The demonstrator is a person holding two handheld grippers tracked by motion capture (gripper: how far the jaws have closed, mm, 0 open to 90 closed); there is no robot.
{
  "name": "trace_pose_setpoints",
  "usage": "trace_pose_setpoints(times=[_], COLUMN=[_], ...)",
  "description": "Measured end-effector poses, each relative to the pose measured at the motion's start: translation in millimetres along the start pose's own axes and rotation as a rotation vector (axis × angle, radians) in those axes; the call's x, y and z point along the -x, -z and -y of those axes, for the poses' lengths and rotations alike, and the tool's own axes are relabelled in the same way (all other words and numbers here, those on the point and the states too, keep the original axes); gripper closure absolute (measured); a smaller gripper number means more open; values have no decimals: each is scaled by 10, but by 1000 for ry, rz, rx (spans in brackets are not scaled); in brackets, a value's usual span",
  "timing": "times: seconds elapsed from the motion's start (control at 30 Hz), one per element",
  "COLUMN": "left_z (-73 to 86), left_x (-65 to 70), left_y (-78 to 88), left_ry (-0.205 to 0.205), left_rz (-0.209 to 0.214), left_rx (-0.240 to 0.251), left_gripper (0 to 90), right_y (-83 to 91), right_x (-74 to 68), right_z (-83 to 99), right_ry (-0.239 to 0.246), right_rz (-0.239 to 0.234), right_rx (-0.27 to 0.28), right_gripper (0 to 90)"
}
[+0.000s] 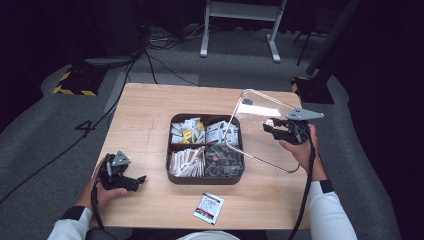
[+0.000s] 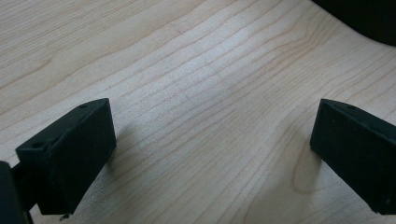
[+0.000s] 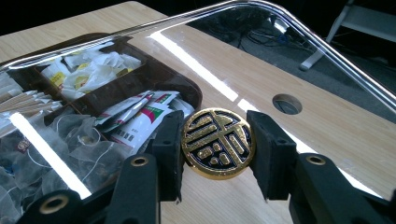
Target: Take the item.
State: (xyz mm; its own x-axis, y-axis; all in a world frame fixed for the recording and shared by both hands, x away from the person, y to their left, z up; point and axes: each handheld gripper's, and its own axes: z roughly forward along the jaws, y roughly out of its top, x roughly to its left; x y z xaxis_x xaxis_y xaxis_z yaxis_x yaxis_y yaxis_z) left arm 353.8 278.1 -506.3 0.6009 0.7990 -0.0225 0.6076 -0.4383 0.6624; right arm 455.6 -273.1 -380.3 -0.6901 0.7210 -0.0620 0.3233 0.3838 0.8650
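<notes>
A clear lid (image 1: 262, 140) with a round gold knob (image 3: 218, 143) hangs tilted over the table, just right of the brown four-part box (image 1: 205, 180). My right gripper (image 1: 273, 127) (image 3: 216, 141) is shut on that knob, one pad on each side. Through the lid, the right gripper view shows the box (image 3: 187, 91) with sachets and tea bags inside. My left gripper (image 1: 133, 181) rests near the table's front left, held by a hand. Its jaws stand wide apart, and in the left gripper view the left gripper (image 2: 210, 140) has just bare wood between them.
A white, red and green sachet (image 1: 209, 207) lies on the table (image 1: 145, 115) in front of the box. The tabletop has a round cable hole (image 3: 286, 103) near its far right. Cables and a desk frame (image 1: 240, 20) stand on the floor beyond.
</notes>
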Motion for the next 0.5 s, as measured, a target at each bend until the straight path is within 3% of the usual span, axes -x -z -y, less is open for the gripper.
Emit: trace_pose_setpoints(times=[0.5], left_z=[0], left_x=[0], left_y=[0], left_ry=[0], left_rz=[0], left_rx=[0], left_gripper=[5], right_y=[-262], right_x=[-227], right_z=[-162], right_ry=[32], right_rz=[-51], right_rx=[-11], right_gripper=[591])
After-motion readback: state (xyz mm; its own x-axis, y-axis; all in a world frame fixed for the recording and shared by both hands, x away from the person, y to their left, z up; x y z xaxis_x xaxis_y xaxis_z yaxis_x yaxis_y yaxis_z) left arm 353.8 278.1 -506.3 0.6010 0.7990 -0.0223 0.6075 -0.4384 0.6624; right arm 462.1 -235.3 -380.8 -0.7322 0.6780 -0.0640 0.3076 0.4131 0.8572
